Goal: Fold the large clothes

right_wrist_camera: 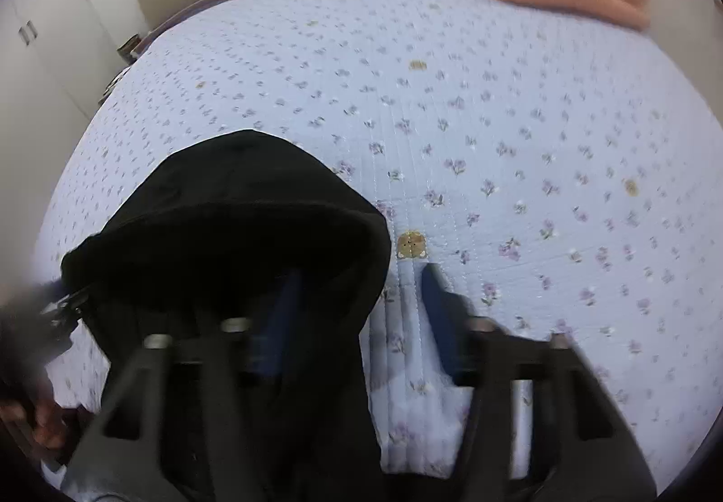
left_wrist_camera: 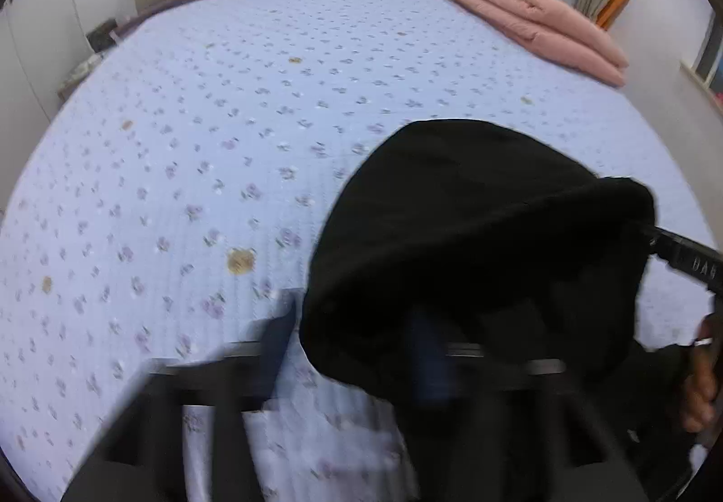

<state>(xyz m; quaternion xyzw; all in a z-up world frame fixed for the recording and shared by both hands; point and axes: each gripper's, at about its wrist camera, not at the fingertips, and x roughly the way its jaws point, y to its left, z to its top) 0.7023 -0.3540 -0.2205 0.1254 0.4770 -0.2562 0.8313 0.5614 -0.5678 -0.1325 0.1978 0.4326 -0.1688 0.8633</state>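
A black garment (left_wrist_camera: 474,240) is seen stretched above the flowered bed (left_wrist_camera: 203,140) between both claws. It is draped over the left claw (left_wrist_camera: 357,348) and right claw (right_wrist_camera: 361,312); whether either is clenched cannot be told.

Both grippers are black frames with dark blue fingers (right_wrist_camera: 436,294) and round silver bolt heads (right_wrist_camera: 235,325) across the crossbars. At three o'clock in the left view, the right gripper (left_wrist_camera: 687,260) carries pale lettering on its black bar. The hand (left_wrist_camera: 700,393) below it wears a silvery ring (left_wrist_camera: 703,341).
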